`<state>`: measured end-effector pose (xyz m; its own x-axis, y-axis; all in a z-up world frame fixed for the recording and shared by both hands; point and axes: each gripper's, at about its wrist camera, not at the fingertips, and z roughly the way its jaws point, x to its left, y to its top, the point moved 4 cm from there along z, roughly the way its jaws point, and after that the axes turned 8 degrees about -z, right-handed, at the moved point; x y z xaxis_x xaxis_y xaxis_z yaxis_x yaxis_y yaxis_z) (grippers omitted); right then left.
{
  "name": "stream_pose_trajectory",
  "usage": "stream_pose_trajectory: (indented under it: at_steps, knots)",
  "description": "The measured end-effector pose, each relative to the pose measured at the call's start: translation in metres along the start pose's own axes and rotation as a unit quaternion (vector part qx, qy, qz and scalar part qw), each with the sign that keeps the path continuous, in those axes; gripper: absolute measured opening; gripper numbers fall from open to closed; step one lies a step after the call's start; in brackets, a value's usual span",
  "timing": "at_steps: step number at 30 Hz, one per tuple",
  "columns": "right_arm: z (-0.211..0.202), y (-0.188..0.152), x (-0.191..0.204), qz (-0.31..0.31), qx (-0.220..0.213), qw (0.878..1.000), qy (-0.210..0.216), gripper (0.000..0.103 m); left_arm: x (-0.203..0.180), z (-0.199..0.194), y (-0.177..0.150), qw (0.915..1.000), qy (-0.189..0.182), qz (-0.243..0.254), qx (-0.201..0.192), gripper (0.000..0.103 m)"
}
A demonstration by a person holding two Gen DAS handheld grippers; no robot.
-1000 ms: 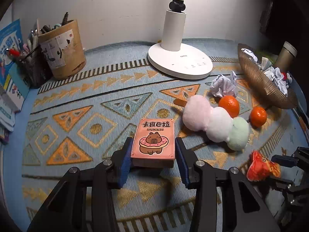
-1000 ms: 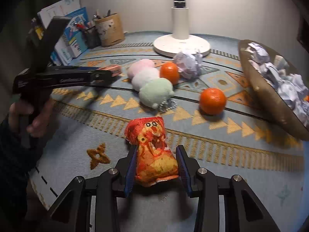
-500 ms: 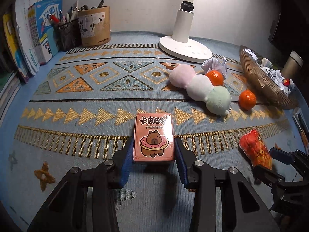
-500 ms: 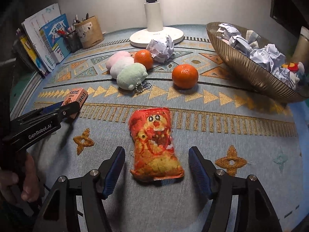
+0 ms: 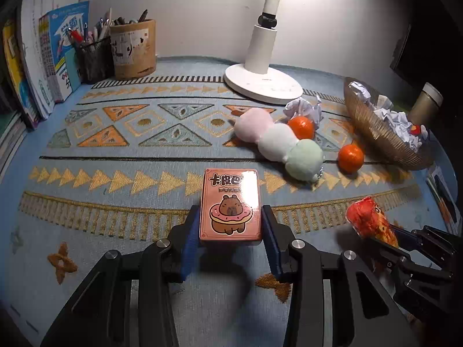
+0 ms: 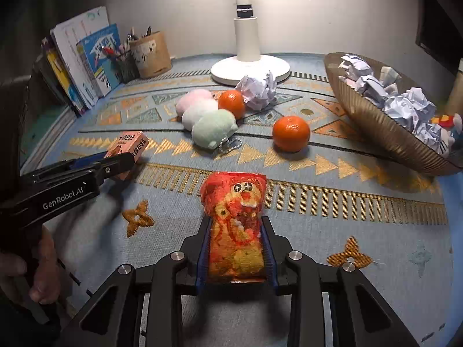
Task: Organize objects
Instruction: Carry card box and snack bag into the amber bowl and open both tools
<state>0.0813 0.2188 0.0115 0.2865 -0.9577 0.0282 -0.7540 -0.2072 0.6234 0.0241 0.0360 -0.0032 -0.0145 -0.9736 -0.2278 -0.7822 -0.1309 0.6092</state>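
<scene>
Showing person's hand (image 6: 34, 266) only rightward, right tongs (image 6: 235, 248) closing on snack bag (image 6: 235, 225)

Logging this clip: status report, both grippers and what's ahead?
Left gripper shut on pink capybara card box. Right gripper closing on orange-red crinkly snack bag, pads squeezing it. Nothing blocking either; two tangerines, plush ahead.

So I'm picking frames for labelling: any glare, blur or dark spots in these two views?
Left wrist view: lamp glare washes out the top right of the card box, corners fall dark, and the fisheye bends the mat's stripes. Right wrist view: the snack bag is sharp, while the left gripper casts a smeared shadow.
</scene>
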Motion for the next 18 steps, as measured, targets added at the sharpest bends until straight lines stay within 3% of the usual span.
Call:
stream_pose_trajectory:
  at_steps: [4,9,14,18]
  knots:
    - [-0.05,0.029,-0.043,0.027,-0.063,0.997,-0.046,0.031,-0.043,-0.021,0.029,0.9983,-0.037,0.035,-0.028,0.038]
    - [-0.085,0.061,-0.126,0.094,-0.109,0.981,-0.128,0.031,-0.123,-0.023,0.075,0.9892,-0.103,0.088,-0.057,0.038]
    - [-0.081,0.072,-0.182,0.14,-0.11,0.973,-0.145,0.031,-0.198,0.004,0.106,0.9795,-0.157,0.115,-0.051,0.038]
    - [-0.064,0.068,-0.204,0.162,-0.098,0.972,-0.138,0.033,-0.237,0.031,0.113,0.9755,-0.167,0.132,-0.055,0.039]
